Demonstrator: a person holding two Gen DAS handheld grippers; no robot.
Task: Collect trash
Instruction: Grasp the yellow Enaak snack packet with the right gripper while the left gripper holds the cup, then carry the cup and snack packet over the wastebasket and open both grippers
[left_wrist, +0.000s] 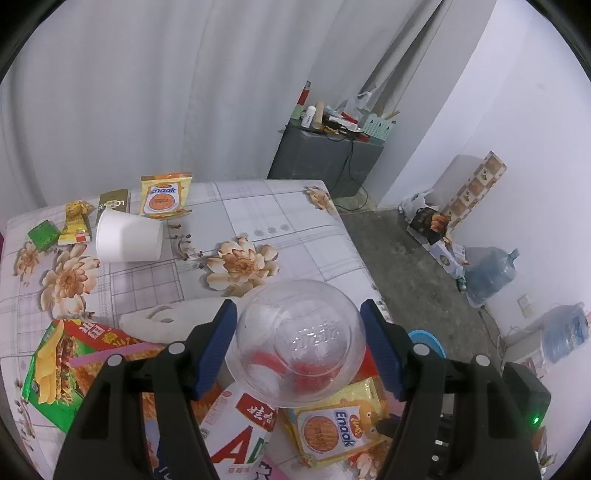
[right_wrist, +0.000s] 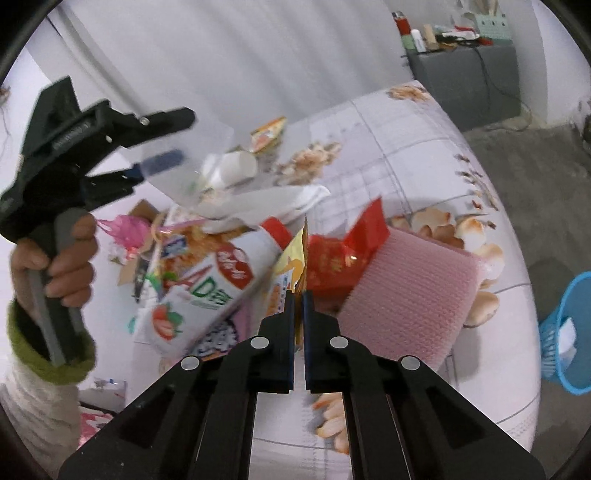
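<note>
My left gripper (left_wrist: 297, 328) is shut on a clear plastic cup (left_wrist: 295, 343) and holds it above the table; the cup shows blurred in the right wrist view (right_wrist: 192, 162). My right gripper (right_wrist: 298, 295) is shut on the edge of a yellow Enaak snack wrapper (right_wrist: 295, 254), which also shows in the left wrist view (left_wrist: 332, 421). Below lie a white AD milk bottle (right_wrist: 210, 291), a red wrapper (right_wrist: 343, 258) and a pink foam pad (right_wrist: 410, 295). A blue trash basket (right_wrist: 569, 332) stands on the floor at right.
On the floral tablecloth (left_wrist: 258, 218) lie a white paper cup (left_wrist: 127, 240), a second Enaak packet (left_wrist: 164, 195), a green box (left_wrist: 43, 234), a gold wrapper (left_wrist: 75, 221) and a noodle bag (left_wrist: 59, 354). A grey cabinet (left_wrist: 325, 155) and water jugs (left_wrist: 491, 273) stand beyond.
</note>
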